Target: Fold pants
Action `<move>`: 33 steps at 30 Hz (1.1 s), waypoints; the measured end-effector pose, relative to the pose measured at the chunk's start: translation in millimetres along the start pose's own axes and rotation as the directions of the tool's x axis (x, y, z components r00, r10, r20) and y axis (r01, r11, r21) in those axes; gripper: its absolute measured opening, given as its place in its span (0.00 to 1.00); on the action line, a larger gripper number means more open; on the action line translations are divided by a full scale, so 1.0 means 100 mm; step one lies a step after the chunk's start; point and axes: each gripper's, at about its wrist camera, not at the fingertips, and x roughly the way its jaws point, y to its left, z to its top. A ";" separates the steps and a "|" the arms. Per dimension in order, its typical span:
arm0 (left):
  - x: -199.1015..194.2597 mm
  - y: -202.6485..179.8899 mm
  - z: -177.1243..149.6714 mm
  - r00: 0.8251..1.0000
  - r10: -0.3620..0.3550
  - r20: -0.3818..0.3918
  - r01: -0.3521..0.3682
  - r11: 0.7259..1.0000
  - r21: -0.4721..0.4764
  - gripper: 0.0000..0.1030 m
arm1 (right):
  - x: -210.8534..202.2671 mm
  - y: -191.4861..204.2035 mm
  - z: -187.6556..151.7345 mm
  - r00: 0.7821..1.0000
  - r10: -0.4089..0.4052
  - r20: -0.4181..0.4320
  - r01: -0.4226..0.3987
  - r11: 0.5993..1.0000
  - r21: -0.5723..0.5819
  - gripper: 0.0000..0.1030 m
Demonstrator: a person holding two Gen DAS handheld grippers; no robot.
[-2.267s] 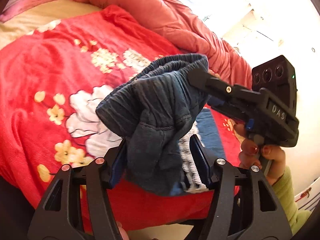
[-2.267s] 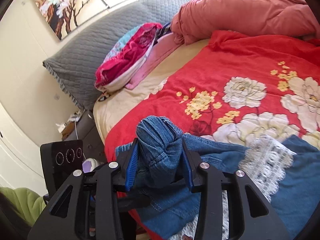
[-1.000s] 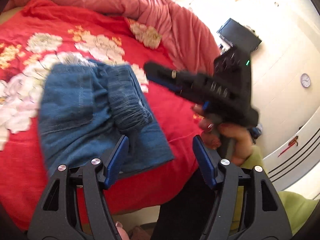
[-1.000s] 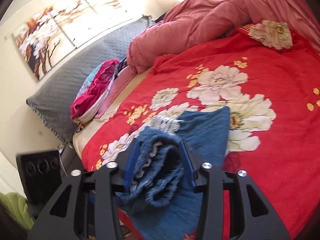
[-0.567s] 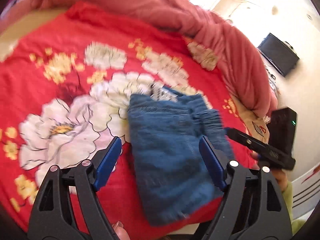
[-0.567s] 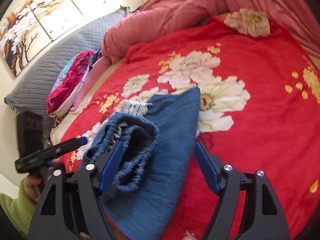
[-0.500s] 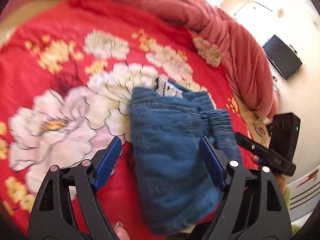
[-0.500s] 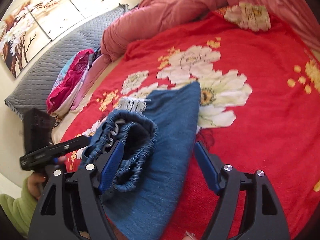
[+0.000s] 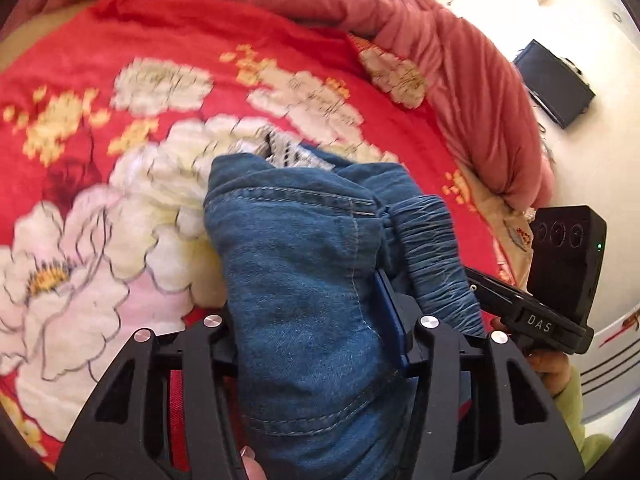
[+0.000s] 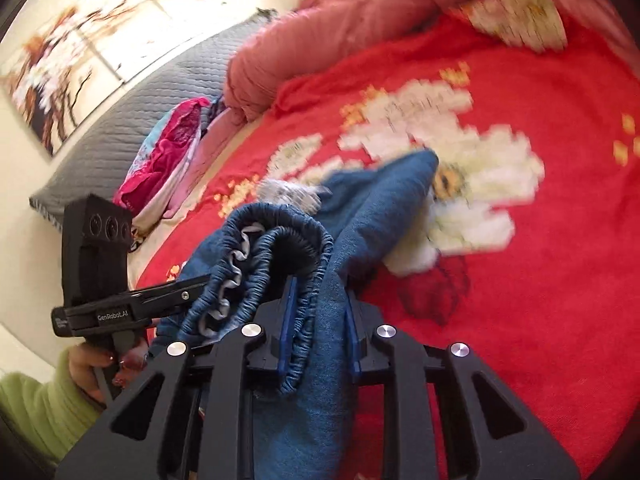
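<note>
While both pairs of tongs are closing on cloth, the step in hand looks like taking a fresh hold on the half-folded pair of small blue denim pants (image 9: 304, 280) for the next fold. The left gripper (image 9: 312, 308) has a thick wad of the denim between its blue pads, its jaws fairly narrow and pressing in on the bundle. The right gripper (image 10: 318, 312) pinches the gathered elastic waistband (image 10: 280, 248) with its jaws nearly together. To do this well, I judge each hold should catch every layer at the edge, not only the top one, and the two grips should stay level so the fold lands square. A loose layer could slip out and spoil the crease. The pants lie bunched at the near edge of the bed, part lifted in the tongs, with a bit of white lace trim (image 9: 280, 152) showing at the far end.

Under them spreads a red plush blanket with large white and yellow flowers (image 9: 120, 80). Beyond lies a rumpled salmon-pink quilt (image 9: 440, 40), and in the right view a grey quilted headboard (image 10: 132, 128), a heap of pink clothing (image 10: 168, 152) and a flower painting (image 10: 80, 52) on the cream wall.
</note>
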 end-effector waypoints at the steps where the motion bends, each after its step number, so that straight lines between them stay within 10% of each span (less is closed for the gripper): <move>1: -0.03 -0.02 0.03 1.000 -0.003 0.011 0.002 1.000 0.007 0.41 | -0.03 0.04 0.05 1.000 -0.004 0.016 0.004 1.000 -0.017 0.19; 17: 0.40 -0.02 0.44 0.990 0.130 0.046 -0.134 0.987 0.094 0.42 | 0.36 -0.23 0.38 0.983 -0.182 0.021 0.182 0.983 -0.012 0.22; 33: 0.38 0.10 0.32 0.980 0.192 0.059 -0.196 0.978 0.071 0.69 | 0.36 -0.28 0.28 0.950 -0.313 0.015 0.313 0.949 -0.023 0.62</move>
